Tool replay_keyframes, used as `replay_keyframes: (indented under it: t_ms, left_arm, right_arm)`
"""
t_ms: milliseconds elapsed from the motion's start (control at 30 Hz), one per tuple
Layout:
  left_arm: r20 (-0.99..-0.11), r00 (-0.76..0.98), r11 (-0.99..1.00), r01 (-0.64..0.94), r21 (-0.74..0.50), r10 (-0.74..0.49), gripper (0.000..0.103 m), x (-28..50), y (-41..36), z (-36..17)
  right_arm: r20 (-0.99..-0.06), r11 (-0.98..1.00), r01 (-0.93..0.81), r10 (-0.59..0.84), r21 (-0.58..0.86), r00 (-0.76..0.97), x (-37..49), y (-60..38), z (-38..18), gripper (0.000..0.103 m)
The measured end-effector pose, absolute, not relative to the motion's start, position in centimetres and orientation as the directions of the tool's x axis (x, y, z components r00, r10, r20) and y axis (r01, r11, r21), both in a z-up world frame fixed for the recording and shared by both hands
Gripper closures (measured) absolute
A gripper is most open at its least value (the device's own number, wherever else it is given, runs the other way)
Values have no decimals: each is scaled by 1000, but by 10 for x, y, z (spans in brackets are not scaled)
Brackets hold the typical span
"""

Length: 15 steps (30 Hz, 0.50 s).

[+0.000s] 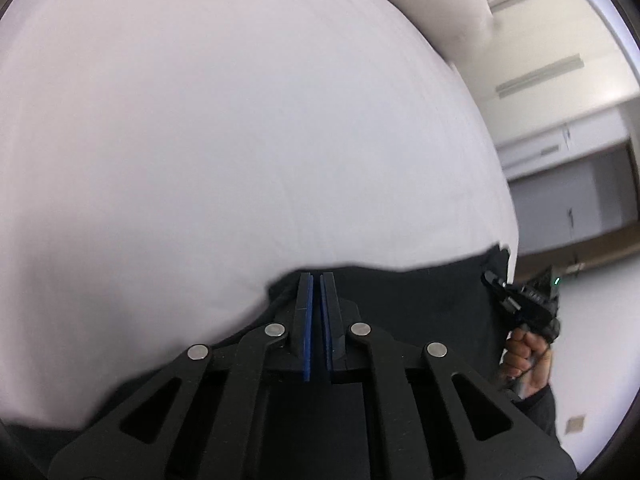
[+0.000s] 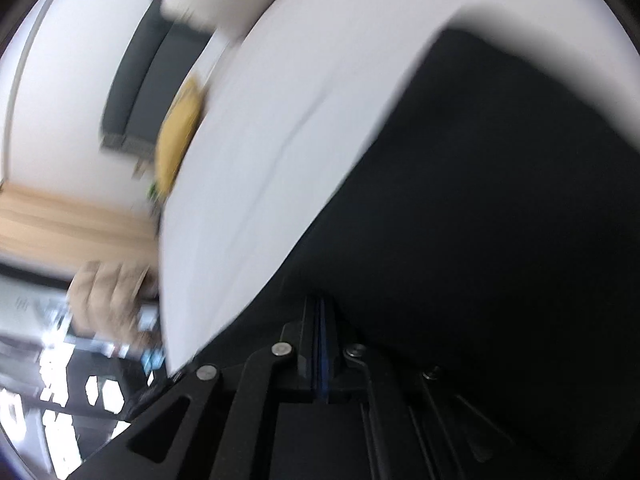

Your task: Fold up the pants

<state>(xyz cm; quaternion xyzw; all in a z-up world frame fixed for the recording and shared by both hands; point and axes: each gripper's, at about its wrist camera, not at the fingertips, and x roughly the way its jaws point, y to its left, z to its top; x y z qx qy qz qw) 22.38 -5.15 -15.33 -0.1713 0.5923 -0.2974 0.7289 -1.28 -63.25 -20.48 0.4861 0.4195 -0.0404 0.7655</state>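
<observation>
The black pants lie on a white bed, at the near edge in the left wrist view. My left gripper is shut on the pants' edge, blue pads pressed together. In the right wrist view the pants fill the right side as a wide dark sheet over the bed. My right gripper is shut on the pants' fabric. It also shows in the left wrist view, at the pants' right corner, with the hand holding it below.
A white pillow lies at the bed's far end. Cabinets and wall stand to the right. In the blurred right wrist view a yellow object sits by the bed's left edge, and cluttered furniture stands lower left.
</observation>
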Motion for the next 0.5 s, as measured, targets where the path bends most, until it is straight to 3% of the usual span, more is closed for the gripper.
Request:
replay_keyframes:
  t_ms: [133, 167, 367, 467, 500]
  left_arm:
    - [-794, 237, 826, 243, -510, -560, 98, 223, -41, -124]
    - [-781, 257, 819, 260, -512, -570, 98, 216, -39, -115]
    - [-730, 201, 735, 397, -549, -653, 97, 172, -80, -84]
    - [-788, 120, 740, 452, -498, -603, 97, 160, -117, -107]
    - [-805, 106, 751, 448, -485, -584, 97, 165, -123, -115]
  right_arm:
    - [-711, 458, 587, 155, 667, 686, -45, -684, -184, 103]
    - [-715, 467, 593, 130, 656, 687, -51, -682, -176, 97]
    - [-626, 575, 331, 446, 748, 639, -30, -570, -162, 97]
    - [-661, 623, 283, 533, 729, 529, -4, -518, -185, 97]
    - [-674, 631, 290, 535, 720, 510, 4, -514, -194, 102]
